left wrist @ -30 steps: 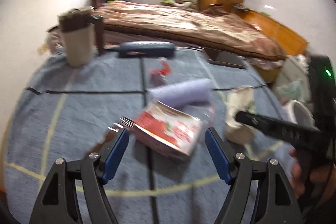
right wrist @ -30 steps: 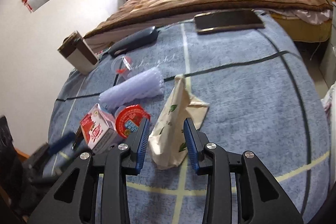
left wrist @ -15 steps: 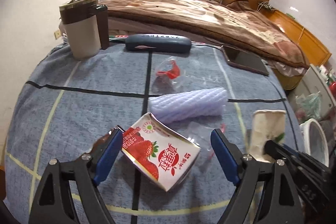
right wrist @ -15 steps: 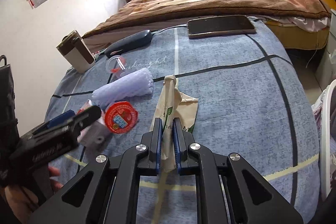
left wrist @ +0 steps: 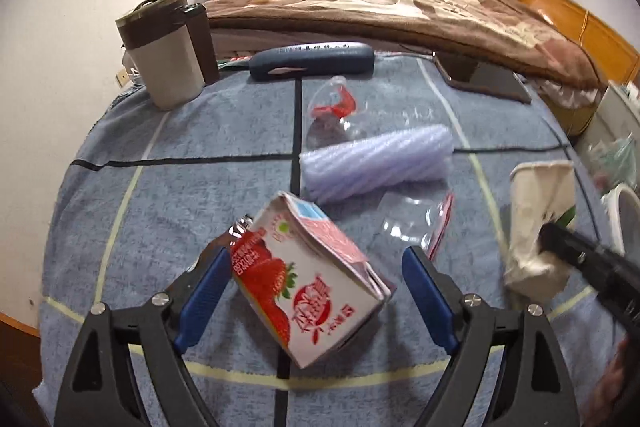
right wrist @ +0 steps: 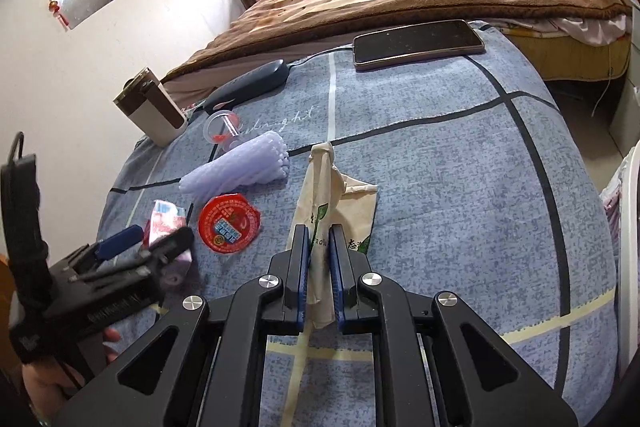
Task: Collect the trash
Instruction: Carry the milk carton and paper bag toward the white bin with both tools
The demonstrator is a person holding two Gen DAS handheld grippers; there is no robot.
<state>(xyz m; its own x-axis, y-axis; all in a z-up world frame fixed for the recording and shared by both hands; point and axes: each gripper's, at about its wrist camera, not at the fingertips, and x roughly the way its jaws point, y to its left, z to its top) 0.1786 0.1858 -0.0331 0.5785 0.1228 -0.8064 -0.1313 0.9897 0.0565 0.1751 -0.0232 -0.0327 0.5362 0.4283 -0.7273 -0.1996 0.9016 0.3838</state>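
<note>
One item is gripped: right gripper pinches the paper bag on the cloth; left gripper open around the carton; foam sleeve, lid, cup remain.

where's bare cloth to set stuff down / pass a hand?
Free: the wide blue cloth right of the paper bag, below the phone; also the patch in front of the thermos, left of the strawberry milk carton. Crowded: centre-left, around the foam sleeve, red foil lid and carton.
</note>
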